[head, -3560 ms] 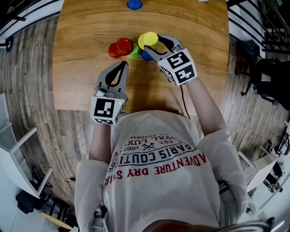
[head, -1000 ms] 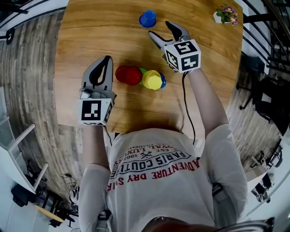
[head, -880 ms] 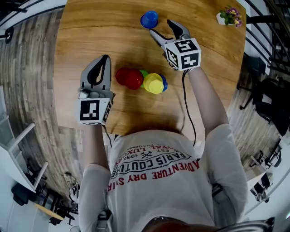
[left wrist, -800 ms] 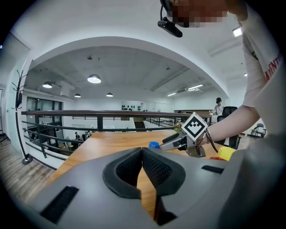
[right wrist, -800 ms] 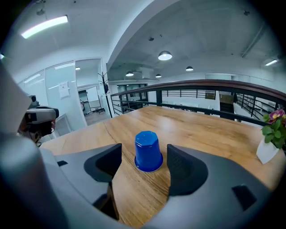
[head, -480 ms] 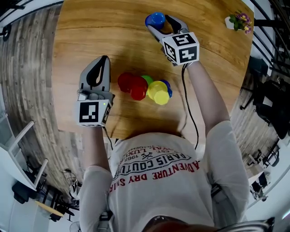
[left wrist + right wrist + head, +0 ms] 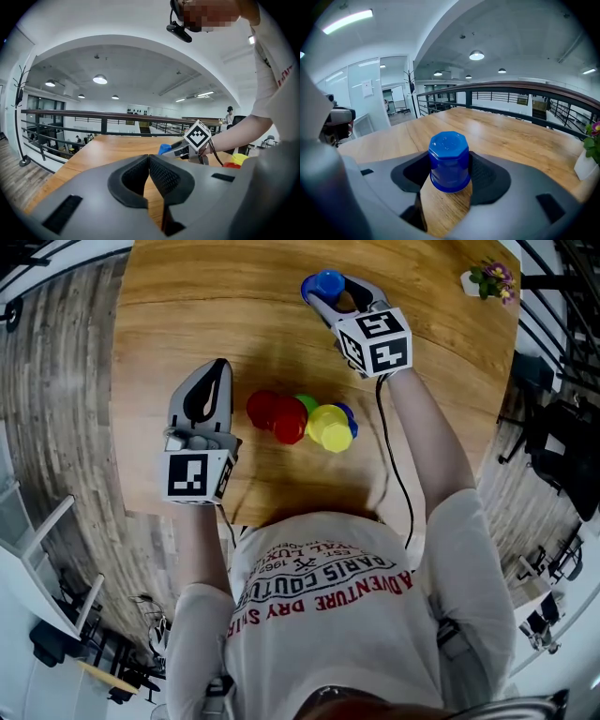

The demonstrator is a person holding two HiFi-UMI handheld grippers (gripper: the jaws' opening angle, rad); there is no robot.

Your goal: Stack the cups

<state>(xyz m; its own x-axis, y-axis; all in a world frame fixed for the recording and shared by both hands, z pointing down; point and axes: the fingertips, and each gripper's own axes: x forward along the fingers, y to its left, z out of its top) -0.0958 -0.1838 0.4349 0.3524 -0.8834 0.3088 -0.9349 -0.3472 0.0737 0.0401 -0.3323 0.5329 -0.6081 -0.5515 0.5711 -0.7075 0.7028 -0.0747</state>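
two grippers and six cups are seen from above on a wooden table (image 7: 178,306); a person's arms reach in from 6 o'clock.

five cups are bunched upside down at the table's middle: two red cups (image 7: 277,414) touching each other, a green cup (image 7: 307,402) just behind them, a yellow cup (image 7: 331,427) at their 3 o'clock, and a second blue cup (image 7: 348,413) half hidden under the yellow one. how these are nested cannot be told.

the sixth, a blue cup (image 7: 327,279) (image 7: 450,154), is set apart at 12 o'clock from the bunch, near the far edge. it is upside down, with its rim on the wood.

the right gripper (image 7: 330,289) (image 7: 450,172) is held at 1 o'clock from the bunch. its jaws are part open, about one cup wide, and the blue cup is clasped between them with a ribbed pad against each side.

the left gripper (image 7: 217,367) (image 7: 150,159) is held at 9 o'clock from the bunch, apart from the red cups. its jaws are closed, the pads are pressed together, and nothing is held.

one small flower pot (image 7: 487,280) (image 7: 587,164) is seen at the table's 2 o'clock corner, well apart from the cups.
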